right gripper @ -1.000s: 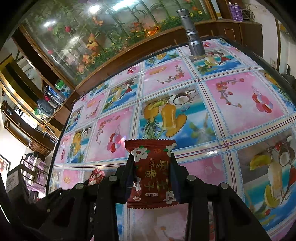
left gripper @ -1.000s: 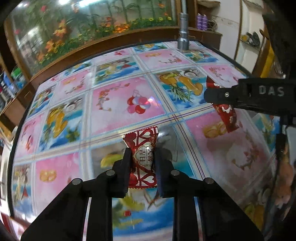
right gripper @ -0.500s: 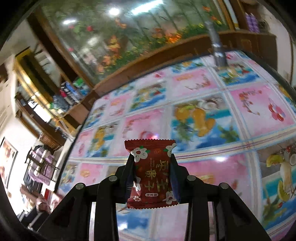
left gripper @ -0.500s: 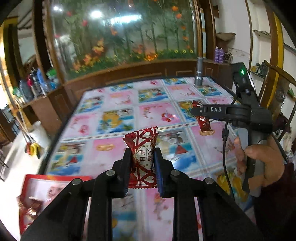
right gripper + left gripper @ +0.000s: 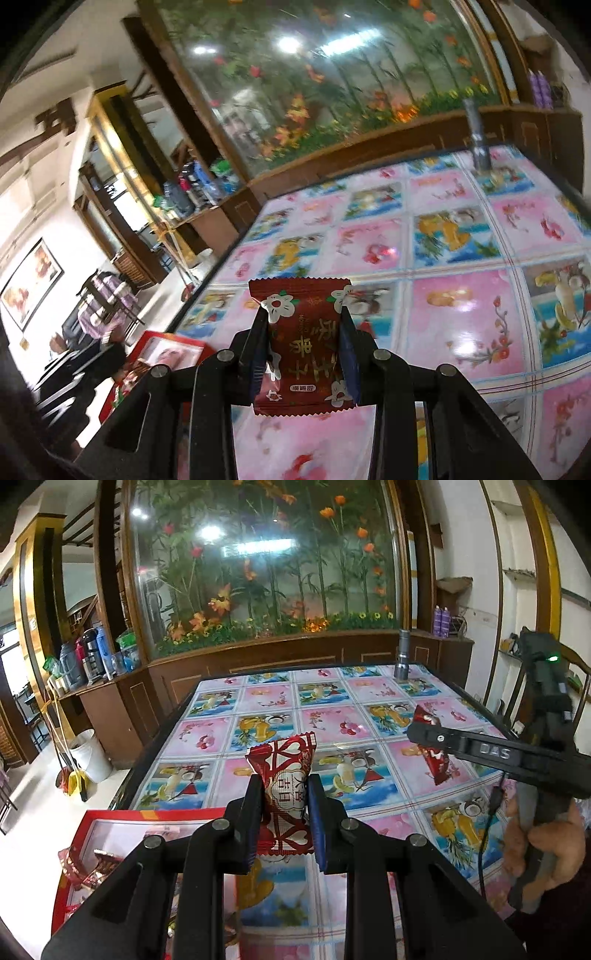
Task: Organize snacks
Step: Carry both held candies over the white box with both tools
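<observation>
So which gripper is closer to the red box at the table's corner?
Left. The left gripper, shut on a heart-patterned candy, hangs just right of the red box. The right gripper, holding a dark red candy, is farther right.

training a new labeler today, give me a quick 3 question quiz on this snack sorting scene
1. True or false: the left gripper is shut on a red-and-white heart-pattern candy.
2. What does the right gripper hold? A) a flashlight B) a dark red flower-print snack packet C) nothing
3. Fill in: the red tray sits at the table's ____ edge in the left wrist view.

Key: 1 true; 2 B; 3 left
</observation>
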A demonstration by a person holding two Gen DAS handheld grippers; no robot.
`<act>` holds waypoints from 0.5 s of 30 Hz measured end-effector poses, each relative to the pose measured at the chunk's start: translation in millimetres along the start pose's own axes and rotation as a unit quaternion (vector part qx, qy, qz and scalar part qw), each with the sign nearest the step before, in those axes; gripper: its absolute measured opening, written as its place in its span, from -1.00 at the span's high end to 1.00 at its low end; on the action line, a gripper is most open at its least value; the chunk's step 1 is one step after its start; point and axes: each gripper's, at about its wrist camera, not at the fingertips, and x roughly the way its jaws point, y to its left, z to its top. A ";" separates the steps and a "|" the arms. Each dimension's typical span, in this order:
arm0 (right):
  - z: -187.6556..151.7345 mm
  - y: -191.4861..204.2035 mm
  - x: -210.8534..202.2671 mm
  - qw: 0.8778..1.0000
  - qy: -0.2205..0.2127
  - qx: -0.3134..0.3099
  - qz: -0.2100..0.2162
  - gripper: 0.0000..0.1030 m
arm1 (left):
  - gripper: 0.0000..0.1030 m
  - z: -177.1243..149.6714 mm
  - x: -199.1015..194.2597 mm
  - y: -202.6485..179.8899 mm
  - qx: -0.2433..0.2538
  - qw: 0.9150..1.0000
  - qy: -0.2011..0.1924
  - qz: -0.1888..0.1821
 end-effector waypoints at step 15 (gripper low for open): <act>-18.4 90.9 -23.0 0.996 -0.014 -0.079 0.035 0.32 | 0.60 -19.1 -23.9 45.6 -0.047 0.999 -0.016 0.012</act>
